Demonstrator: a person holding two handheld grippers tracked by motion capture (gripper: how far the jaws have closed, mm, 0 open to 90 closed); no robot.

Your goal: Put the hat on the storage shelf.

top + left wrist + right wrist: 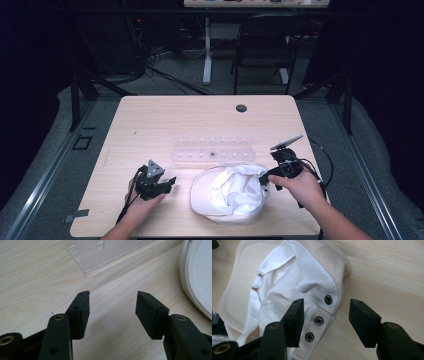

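Upturned white cap [232,194] on the near table [150,117], snap strap [318,321] under and between wide-open, empty jaws of the right gripper [325,316] at its right edge, just left of it the left gripper [112,305], likewise wide, empty.

Overhead forward-down; gripper views close, cap [287,285] shared.
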